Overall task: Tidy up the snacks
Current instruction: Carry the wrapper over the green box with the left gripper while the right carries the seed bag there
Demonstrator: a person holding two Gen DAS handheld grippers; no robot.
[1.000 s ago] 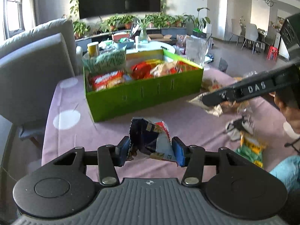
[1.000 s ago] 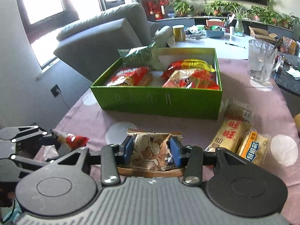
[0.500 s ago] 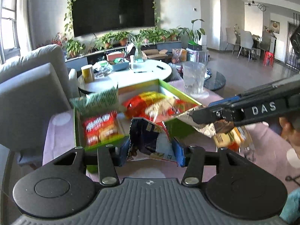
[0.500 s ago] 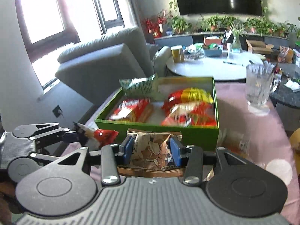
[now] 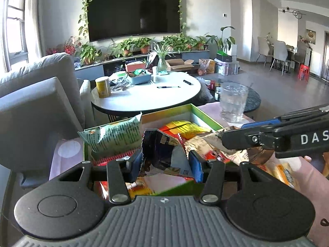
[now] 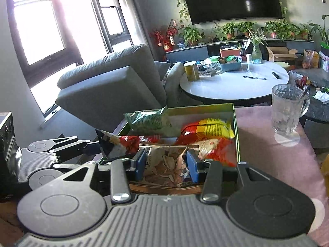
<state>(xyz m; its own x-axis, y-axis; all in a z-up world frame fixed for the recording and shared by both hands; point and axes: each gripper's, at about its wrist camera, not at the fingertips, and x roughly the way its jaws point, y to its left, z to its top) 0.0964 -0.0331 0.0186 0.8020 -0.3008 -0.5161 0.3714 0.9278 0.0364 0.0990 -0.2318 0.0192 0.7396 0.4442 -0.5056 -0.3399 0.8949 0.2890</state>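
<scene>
Left gripper [image 5: 165, 162] clamps a dark packet [image 5: 162, 154] at lower centre, above the green box [image 5: 205, 117]. Right gripper [image 6: 166, 164] clamps a brown packet [image 6: 166, 164] at lower centre, over the box's [image 6: 235, 123] near edge. Green bag [image 6: 150, 121] and red-yellow bag [image 6: 207, 129] lie inside.

Two close wrist views, shared green box [image 5: 207, 118]
</scene>
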